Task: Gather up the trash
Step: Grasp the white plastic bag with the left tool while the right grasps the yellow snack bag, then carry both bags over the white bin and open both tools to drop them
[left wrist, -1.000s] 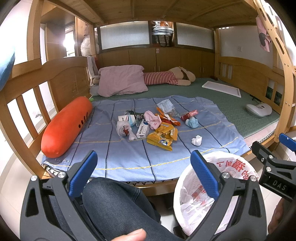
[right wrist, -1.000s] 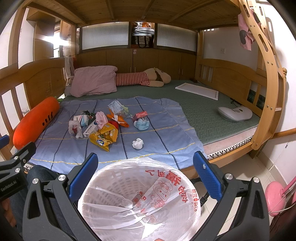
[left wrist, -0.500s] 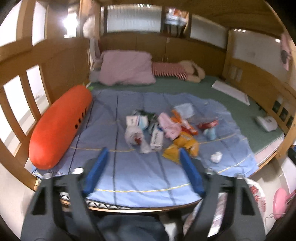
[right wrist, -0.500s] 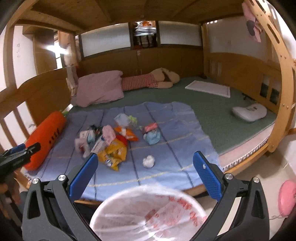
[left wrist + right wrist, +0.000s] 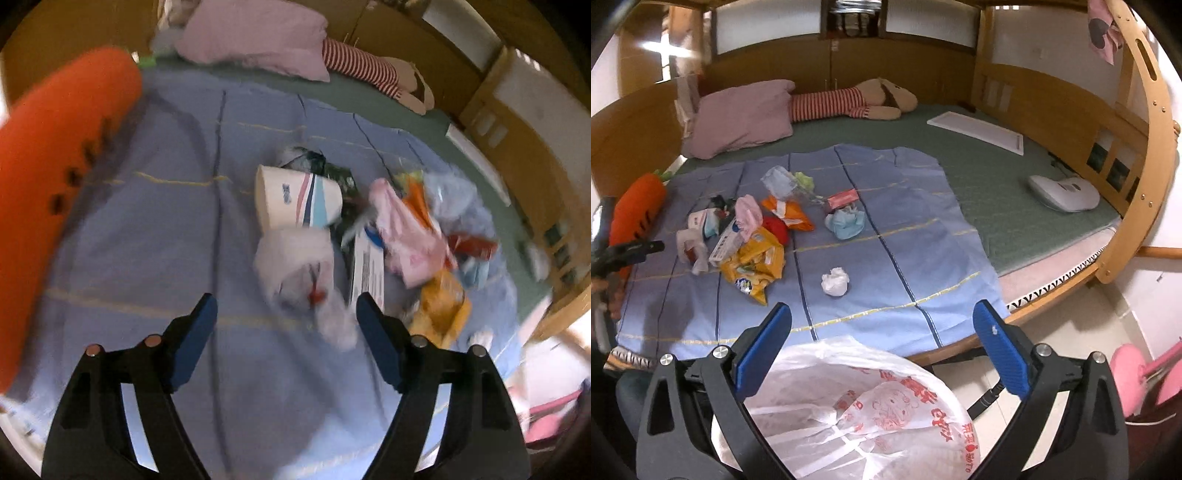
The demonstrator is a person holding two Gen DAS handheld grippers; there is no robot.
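Observation:
A heap of trash lies on a blue sheet (image 5: 905, 236) on the bed. My left gripper (image 5: 284, 314) is open and empty, just short of a crumpled white plastic bag (image 5: 295, 266); a paper cup (image 5: 295, 203) on its side, a white box (image 5: 367, 269), a pink wrapper (image 5: 402, 229) and a yellow snack bag (image 5: 439, 306) lie beyond. My right gripper (image 5: 882, 321) is open and empty above a white bin lined with a printed plastic bag (image 5: 857, 413). It sees the yellow snack bag (image 5: 753, 262), a white paper ball (image 5: 834, 282) and a blue mask (image 5: 846, 223).
An orange carrot cushion (image 5: 55, 199) lies along the sheet's left edge. A pink pillow (image 5: 742, 118) and a striped plush toy (image 5: 857, 99) lie at the bed's head. A white device (image 5: 1063, 192) sits at the right, by the wooden rail (image 5: 1145, 155).
My left gripper has moved forward and down over the bed, close to the trash heap. My right gripper has risen a little and tilted toward the bed; the bin sits lower in its view.

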